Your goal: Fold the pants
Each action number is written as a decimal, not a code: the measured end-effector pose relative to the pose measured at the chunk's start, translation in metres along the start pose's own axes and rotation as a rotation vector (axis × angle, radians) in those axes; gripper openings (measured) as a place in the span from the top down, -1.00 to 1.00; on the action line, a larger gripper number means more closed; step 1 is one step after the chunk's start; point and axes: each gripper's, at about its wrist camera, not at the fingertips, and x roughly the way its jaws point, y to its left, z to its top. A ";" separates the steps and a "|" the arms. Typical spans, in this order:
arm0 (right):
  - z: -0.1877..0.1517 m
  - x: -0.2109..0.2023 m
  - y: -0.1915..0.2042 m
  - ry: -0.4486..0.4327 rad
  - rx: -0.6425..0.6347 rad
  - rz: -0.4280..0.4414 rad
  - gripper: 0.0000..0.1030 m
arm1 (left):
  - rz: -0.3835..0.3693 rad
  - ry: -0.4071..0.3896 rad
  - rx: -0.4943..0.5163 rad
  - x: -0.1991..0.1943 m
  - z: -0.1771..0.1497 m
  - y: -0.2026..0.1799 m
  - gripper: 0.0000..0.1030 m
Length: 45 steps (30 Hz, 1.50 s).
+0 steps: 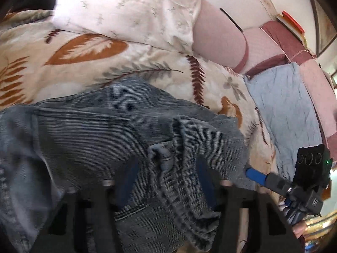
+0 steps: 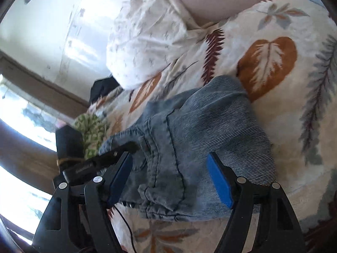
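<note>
Grey-blue denim pants (image 1: 101, 139) lie bunched on a leaf-print bedspread (image 1: 63, 48). In the left wrist view my left gripper (image 1: 166, 168) is open, its blue pads on either side of a raised hem fold (image 1: 179, 158). In the right wrist view the pants (image 2: 210, 130) lie folded over, and my right gripper (image 2: 170, 168) is open just above the seam and waistband area. The right gripper also shows at the right edge of the left wrist view (image 1: 252, 172), next to the pants' edge. The left gripper shows at the left of the right wrist view (image 2: 101, 160).
A white pillow (image 1: 130, 6) and a pink bolster (image 1: 221, 35) lie at the head of the bed. A light blue quilt (image 1: 282, 113) lies to the right. A green patterned cloth (image 2: 90, 130) and a dark item (image 2: 103, 88) sit near the window side.
</note>
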 end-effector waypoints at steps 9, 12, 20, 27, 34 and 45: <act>-0.007 0.015 -0.007 0.041 0.000 -0.031 -0.41 | 0.037 -0.020 0.148 0.005 0.025 -0.039 0.82; -0.008 0.013 -0.008 0.036 -0.001 -0.027 -0.40 | 0.045 -0.077 0.194 -0.004 0.041 -0.046 0.84; -0.012 0.027 0.010 0.079 -0.064 0.004 -0.38 | 0.189 -0.039 0.107 0.011 0.042 0.006 0.84; -0.026 0.025 0.040 0.112 -0.216 0.097 -0.37 | 0.071 -0.053 0.121 -0.014 0.016 -0.006 0.83; -0.049 0.049 0.059 0.134 -0.397 -0.034 -0.12 | 0.097 -0.011 0.139 0.004 0.023 -0.020 0.83; -0.047 0.053 0.034 0.137 -0.349 -0.122 0.76 | 0.055 0.005 0.118 0.013 0.060 -0.039 0.78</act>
